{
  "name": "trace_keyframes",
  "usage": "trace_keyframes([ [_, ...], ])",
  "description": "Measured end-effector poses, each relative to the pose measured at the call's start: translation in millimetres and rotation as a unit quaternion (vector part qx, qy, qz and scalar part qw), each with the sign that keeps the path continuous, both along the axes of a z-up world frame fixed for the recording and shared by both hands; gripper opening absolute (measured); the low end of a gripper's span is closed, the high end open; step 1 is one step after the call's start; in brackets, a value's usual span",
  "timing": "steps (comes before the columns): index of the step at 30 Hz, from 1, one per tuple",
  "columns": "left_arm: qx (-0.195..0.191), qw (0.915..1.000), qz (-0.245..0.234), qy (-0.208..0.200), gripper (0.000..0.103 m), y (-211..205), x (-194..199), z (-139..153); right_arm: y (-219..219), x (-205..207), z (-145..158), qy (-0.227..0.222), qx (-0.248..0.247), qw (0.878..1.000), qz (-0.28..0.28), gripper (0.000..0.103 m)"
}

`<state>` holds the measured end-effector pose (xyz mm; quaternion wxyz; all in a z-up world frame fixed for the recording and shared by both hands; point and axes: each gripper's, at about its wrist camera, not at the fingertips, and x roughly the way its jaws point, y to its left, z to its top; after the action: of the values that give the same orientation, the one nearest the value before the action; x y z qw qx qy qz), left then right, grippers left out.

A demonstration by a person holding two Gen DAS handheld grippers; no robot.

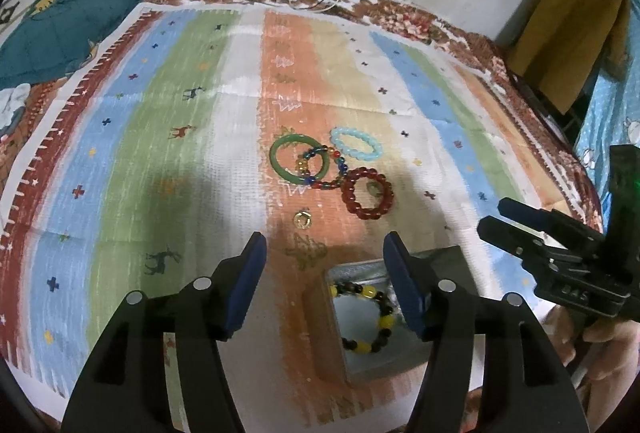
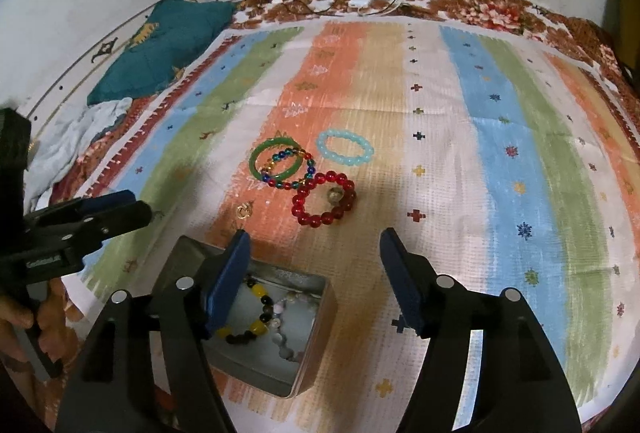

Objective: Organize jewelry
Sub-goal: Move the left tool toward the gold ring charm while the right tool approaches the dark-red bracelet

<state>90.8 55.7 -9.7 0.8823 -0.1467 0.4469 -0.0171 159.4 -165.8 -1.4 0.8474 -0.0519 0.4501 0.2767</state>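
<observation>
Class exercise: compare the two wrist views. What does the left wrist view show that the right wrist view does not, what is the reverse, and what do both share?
Only the left wrist view shows the yellow cloth hanging at far right. Only the right wrist view shows a pale beaded bracelet lying in the metal tin beside the yellow-and-black bracelet. Both show the green bangle, multicoloured bracelet, light blue bracelet, red bracelet and small gold piece on the striped cloth.

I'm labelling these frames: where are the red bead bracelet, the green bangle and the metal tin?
red bead bracelet (image 2: 301,209): right wrist view, left beads.
green bangle (image 2: 253,163): right wrist view, left rim.
metal tin (image 2: 316,333): right wrist view, right wall.
</observation>
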Motion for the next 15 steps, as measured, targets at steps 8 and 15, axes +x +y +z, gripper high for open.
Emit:
trace_keyframes([
  [8,-0.006,0.9991,-0.014,0.039,0.062,4,27,-20,6,18,-12,0.029,-0.007,1.000,-0.002,0.067],
  [15,-0.015,0.9977,-0.015,0.065,0.062,10,47,-35,11,34,-18,0.062,0.003,0.998,-0.001,0.067],
])
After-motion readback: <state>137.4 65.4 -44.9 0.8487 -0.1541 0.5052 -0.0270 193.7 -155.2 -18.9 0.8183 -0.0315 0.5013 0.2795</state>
